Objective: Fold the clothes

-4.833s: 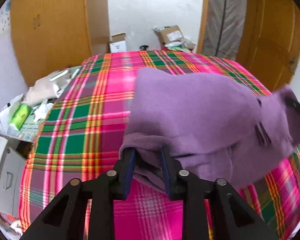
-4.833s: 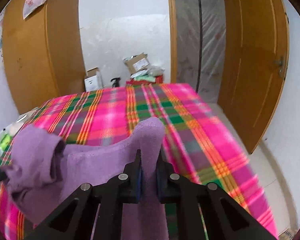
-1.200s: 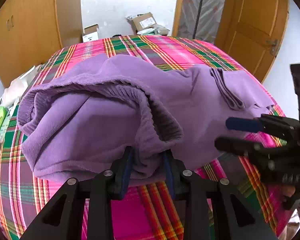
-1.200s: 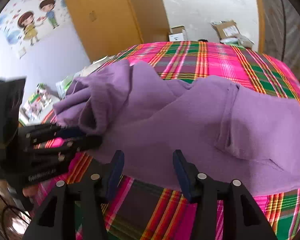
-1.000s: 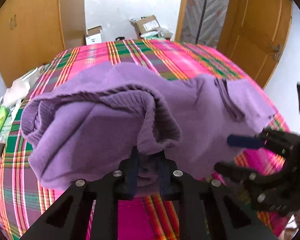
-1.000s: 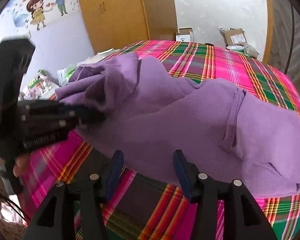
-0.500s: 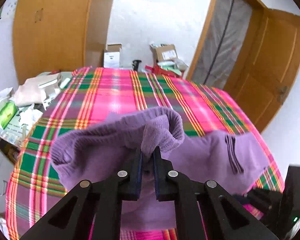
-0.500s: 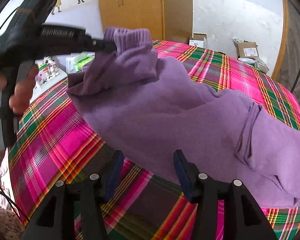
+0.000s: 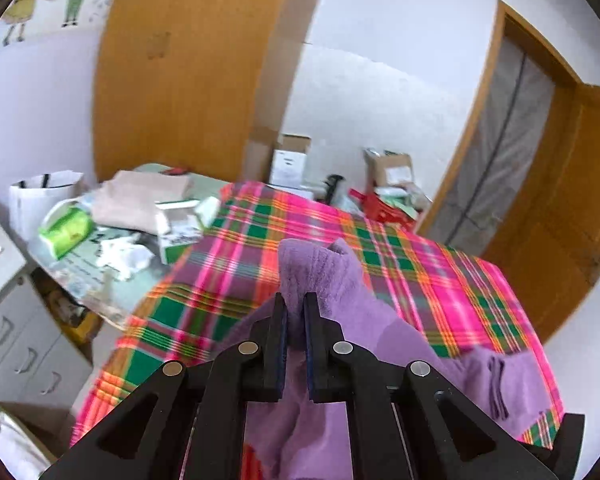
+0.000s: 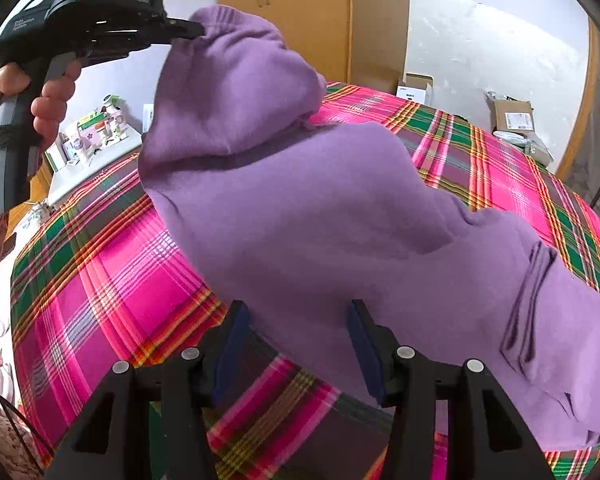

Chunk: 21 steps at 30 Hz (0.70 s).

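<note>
Left gripper [image 9: 295, 312]: jaws clamped on the ribbed edge of the purple sweater [image 10: 340, 216], holding that end raised above the plaid bedspread [image 10: 100, 264]. Only the right wrist view shows the hand [image 10: 40, 96] on its grip. Only the left wrist view shows the cluttered side table [image 9: 100, 240] beside the bed. Sweater: long axis slants from raised upper-left end down to lower right, resting on the bedspread. Right gripper [image 10: 300, 344]: jaws spread wide, empty, at the sweater's near edge.
</note>
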Each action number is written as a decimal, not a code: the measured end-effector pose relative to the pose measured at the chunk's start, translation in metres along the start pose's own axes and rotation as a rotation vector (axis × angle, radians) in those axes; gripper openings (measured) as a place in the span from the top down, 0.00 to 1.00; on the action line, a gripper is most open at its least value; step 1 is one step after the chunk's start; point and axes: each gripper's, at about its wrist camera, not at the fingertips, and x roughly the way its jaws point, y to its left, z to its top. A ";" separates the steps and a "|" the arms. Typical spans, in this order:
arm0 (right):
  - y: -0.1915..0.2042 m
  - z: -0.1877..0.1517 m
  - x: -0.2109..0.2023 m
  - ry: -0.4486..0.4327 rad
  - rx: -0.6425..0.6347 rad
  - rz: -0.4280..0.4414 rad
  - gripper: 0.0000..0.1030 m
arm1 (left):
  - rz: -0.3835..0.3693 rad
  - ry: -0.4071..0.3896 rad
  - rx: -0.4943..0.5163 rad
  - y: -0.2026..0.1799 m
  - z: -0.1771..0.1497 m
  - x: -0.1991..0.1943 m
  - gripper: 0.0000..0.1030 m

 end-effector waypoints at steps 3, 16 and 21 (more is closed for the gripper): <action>0.005 0.002 0.004 0.008 -0.017 0.004 0.53 | 0.026 -0.010 -0.022 0.014 0.003 -0.002 0.93; 0.009 0.012 0.004 -0.015 0.002 -0.010 0.97 | 0.024 -0.059 -0.120 0.050 0.014 -0.011 0.93; -0.005 0.022 -0.009 -0.067 0.054 -0.016 0.98 | 0.023 -0.055 -0.145 0.059 0.016 -0.009 0.93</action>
